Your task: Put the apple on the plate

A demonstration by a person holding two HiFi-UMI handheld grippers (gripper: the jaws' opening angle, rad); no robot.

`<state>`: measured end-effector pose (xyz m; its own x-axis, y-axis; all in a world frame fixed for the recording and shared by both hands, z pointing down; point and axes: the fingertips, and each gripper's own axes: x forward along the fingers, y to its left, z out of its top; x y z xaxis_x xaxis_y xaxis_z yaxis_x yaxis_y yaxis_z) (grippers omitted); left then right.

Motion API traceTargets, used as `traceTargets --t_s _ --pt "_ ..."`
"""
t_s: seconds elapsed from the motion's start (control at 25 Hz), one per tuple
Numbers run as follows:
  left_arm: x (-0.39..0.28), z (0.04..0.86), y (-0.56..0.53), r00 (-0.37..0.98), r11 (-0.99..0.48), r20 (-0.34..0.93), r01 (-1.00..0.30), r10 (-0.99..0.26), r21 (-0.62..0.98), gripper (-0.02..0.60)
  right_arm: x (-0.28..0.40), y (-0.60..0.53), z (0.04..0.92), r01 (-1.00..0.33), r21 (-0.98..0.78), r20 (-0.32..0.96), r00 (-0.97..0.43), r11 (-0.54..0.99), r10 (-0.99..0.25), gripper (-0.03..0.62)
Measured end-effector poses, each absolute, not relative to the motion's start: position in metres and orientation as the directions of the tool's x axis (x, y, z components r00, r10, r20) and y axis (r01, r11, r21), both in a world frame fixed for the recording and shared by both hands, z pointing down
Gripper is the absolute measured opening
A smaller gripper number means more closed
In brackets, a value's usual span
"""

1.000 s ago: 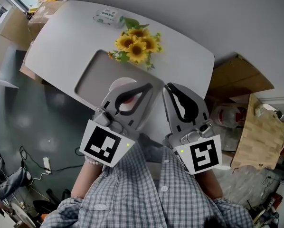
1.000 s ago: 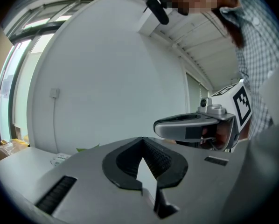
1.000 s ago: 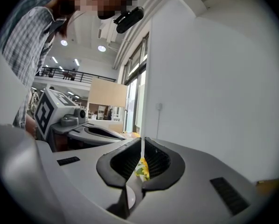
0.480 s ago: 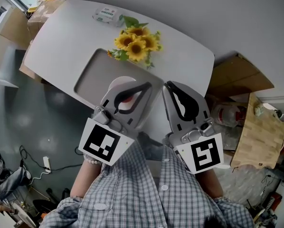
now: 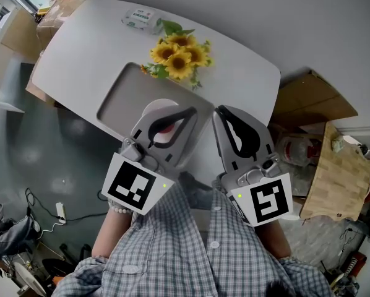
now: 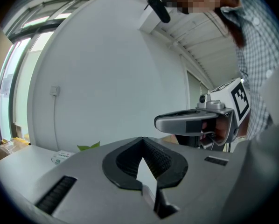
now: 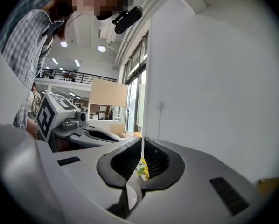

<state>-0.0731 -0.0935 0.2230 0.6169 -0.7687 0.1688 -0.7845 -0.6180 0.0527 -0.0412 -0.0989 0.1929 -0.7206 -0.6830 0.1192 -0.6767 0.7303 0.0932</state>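
Both left gripper (image 5: 193, 112) and right gripper (image 5: 219, 112) have jaws together, empty; the apple (image 5: 164, 129) lies on the plate (image 5: 154, 107) under the left.

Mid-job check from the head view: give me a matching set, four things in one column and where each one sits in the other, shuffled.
Things:
1. sunflowers
2. white packet
3. plate
4. wooden board

Places:
A. off the table, at the right
B. far end of the table
C. partly under the left gripper
D. beside the far corner of the tray

Pairs: 1-D, 2-B, 3-C, 4-A
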Motion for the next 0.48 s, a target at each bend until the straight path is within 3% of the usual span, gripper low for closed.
traceTargets --t_s 0.48 --pt "-0.0837 0.2297 -0.0955 0.608 -0.605 0.188 -0.792 -0.771 0.079 0.009 -0.0422 -0.1042 0.2005 -0.68 0.05 0.138 -0.721 0.732 -0.679 0.032"
